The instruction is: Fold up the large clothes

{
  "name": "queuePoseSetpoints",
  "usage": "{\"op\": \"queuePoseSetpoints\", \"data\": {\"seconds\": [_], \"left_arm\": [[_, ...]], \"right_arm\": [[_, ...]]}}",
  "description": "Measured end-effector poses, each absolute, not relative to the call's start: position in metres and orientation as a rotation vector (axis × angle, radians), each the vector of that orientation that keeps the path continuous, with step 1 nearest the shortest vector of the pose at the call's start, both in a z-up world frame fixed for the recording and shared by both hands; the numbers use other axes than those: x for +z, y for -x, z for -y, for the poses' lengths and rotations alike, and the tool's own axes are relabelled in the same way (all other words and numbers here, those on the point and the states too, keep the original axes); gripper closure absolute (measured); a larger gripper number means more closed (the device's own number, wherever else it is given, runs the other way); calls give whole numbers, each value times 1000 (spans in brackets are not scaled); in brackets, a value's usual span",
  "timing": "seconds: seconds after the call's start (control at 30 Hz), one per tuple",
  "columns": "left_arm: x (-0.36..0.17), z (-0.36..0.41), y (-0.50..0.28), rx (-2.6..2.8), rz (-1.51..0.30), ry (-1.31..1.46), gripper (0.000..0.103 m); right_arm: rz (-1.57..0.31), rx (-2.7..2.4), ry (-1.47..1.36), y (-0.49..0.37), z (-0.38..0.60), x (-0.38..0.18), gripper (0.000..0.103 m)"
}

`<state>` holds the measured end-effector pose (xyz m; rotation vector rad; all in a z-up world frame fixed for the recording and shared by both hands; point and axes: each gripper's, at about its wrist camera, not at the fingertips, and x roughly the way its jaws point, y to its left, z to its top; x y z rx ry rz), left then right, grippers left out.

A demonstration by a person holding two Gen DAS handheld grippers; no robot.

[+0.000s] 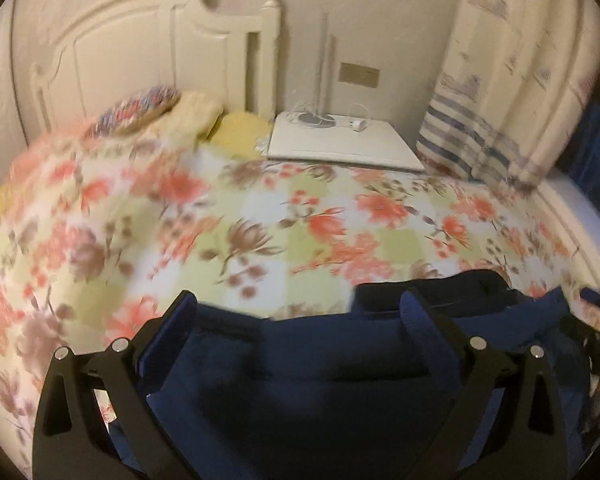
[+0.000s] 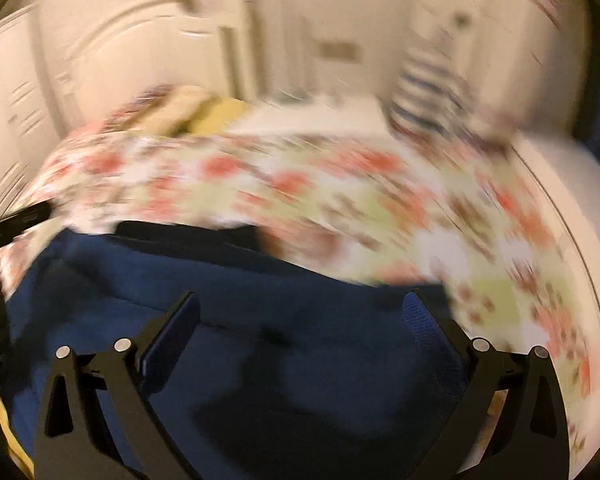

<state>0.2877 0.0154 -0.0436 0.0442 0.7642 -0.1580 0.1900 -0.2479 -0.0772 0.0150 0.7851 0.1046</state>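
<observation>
While both jaws stand wide apart and hold nothing, the left gripper [image 1: 300,308] and right gripper [image 2: 300,308] hover directly over one navy garment [image 1: 312,364], which lies on the floral bedspread [image 1: 260,216]. Its long axis appears to run crosswise beneath both grippers; neither is clearly nearer. Two grippers, one garment.
</observation>
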Motion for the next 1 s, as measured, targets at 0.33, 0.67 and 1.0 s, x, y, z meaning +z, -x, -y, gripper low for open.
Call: {"op": "queuePoseSetpoints", "data": {"seconds": [0.33, 0.67, 1.0], "left_arm": [[-108, 5, -324, -148, -966, -77, 2], [-103, -97, -267, 88, -874, -151, 2], [-50, -57, -204, -43, -705, -124, 2]], "right_arm": [[-970, 152, 93, -234, 196, -120, 5], [-932, 8, -105, -180, 295, -128, 5], [-787, 108, 67, -129, 224, -76, 5]]}}
